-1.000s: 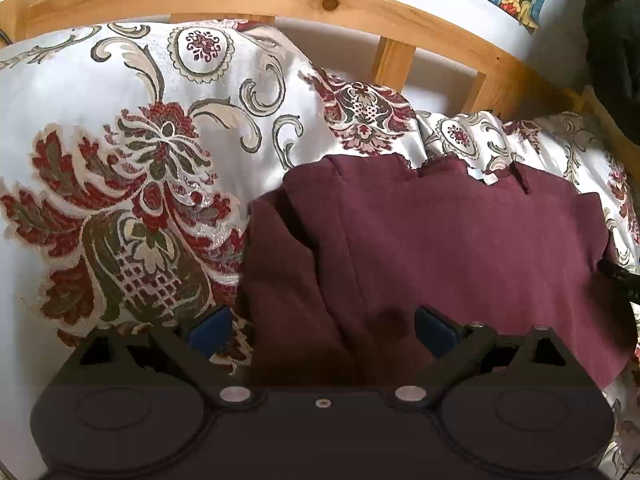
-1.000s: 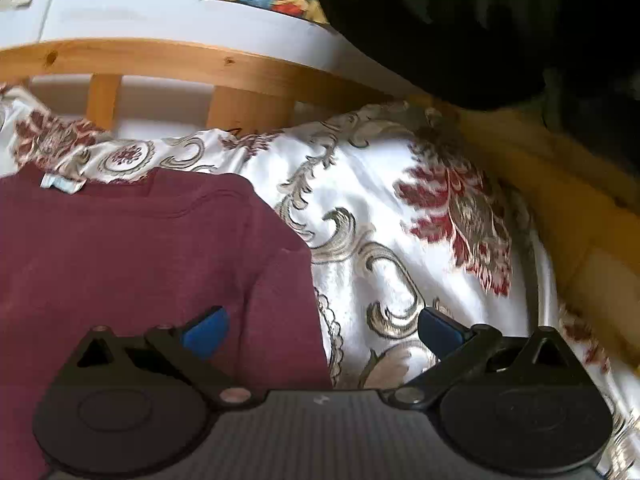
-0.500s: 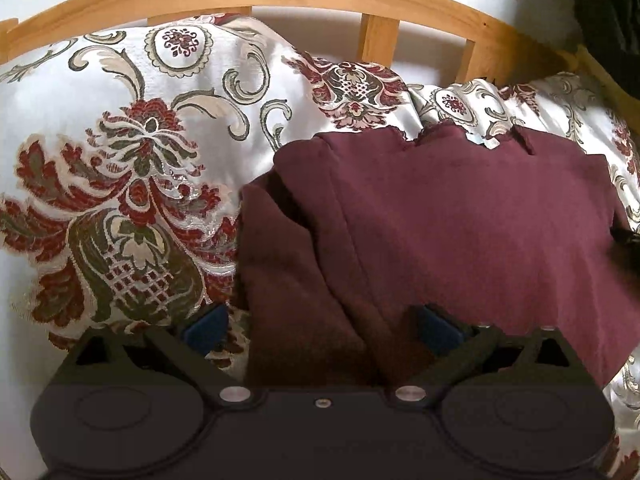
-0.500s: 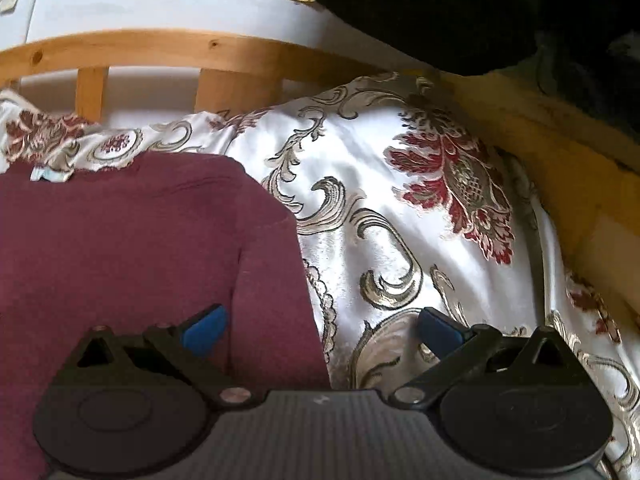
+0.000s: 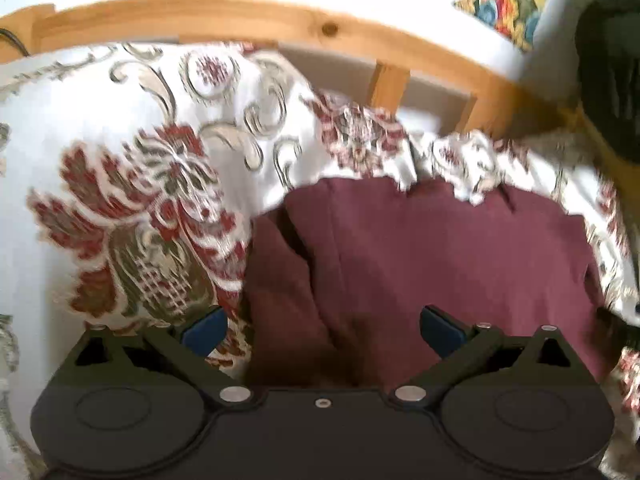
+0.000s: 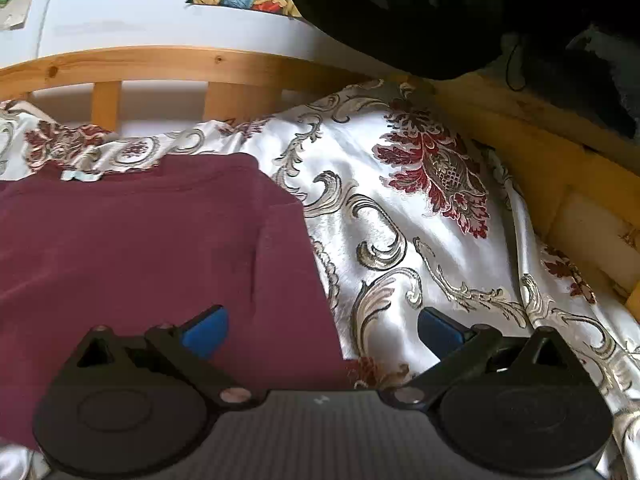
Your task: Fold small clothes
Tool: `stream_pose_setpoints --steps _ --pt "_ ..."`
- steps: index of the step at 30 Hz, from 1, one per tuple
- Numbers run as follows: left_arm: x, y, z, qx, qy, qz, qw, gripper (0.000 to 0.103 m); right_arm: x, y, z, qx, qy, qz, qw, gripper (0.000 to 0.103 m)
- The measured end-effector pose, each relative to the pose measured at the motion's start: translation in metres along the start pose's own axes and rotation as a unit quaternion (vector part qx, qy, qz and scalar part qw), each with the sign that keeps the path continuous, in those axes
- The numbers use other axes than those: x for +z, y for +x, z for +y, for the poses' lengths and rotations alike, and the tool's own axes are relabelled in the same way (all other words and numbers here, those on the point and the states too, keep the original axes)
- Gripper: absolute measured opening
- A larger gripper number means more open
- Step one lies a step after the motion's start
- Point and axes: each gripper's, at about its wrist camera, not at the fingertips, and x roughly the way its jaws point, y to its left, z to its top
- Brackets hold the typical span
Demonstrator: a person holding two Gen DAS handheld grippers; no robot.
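1. Left hand-held gripper [image 5: 322, 330] and right hand-held gripper [image 6: 322, 328]: both spread wide, gripping nothing, straddling opposite side edges, probably ready to pinch.
2. Maroon garment [image 5: 420, 256] lies flat on the patterned bedspread [image 6: 420, 216], sides tucked in.
3. Wooden bed rail [image 6: 168, 64] behind.

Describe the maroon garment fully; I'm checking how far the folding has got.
The maroon garment is a soft, matte knit top lying flat on the floral bedspread, neckline toward the wooden headboard, with a pale label at the collar. Its one side is folded inward in a rumpled flap; the other edge lies straight. Both open hand-held grippers hover at its near corners, neither gripping it.
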Motion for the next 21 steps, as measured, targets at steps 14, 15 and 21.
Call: stream_pose_setpoints --steps 14,15,21 --pt "-0.038 -0.052 -0.002 -0.024 -0.090 0.044 0.9947 0.102 0.007 -0.052 0.055 0.093 0.041 -0.007 0.995 0.103" --pt "-0.046 -0.054 -0.003 -0.036 -0.108 0.055 0.9920 0.102 0.007 -0.055 0.062 0.101 0.038 -0.010 0.994 0.103" --pt "-0.076 -0.053 -0.026 -0.075 -0.113 0.112 0.9844 0.102 0.000 -0.066 0.095 0.125 -0.020 -0.028 0.992 0.103"
